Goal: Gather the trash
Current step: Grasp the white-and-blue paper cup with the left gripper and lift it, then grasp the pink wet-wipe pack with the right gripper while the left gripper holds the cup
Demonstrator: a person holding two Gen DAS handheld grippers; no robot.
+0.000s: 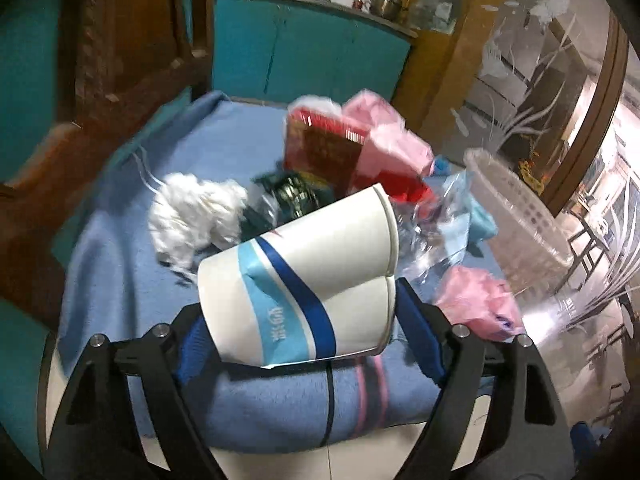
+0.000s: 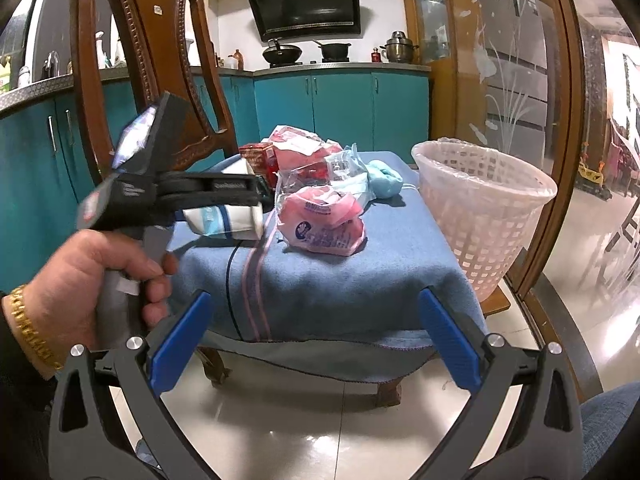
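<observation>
The paper cup (image 1: 304, 276) hides the middle of the left tool (image 1: 298, 326) and most of its 2 blue pads. In the left wrist view the white tissue wad (image 1: 196, 216) and red box (image 1: 324, 148) are motion-blurred, and the box's print is unreadable. The white basket (image 1: 516, 216) is smeared at center right. In the right wrist view the bottom edge cuts off the right tool (image 2: 316, 340).

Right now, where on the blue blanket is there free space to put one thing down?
The front of the blue blanket is bare, between its pink stripes and the white lattice plastic basket, before the pink plastic packet. Behind that packet, the red box and wrappers crowd the middle. The left tongs grip the white paper cup.
</observation>
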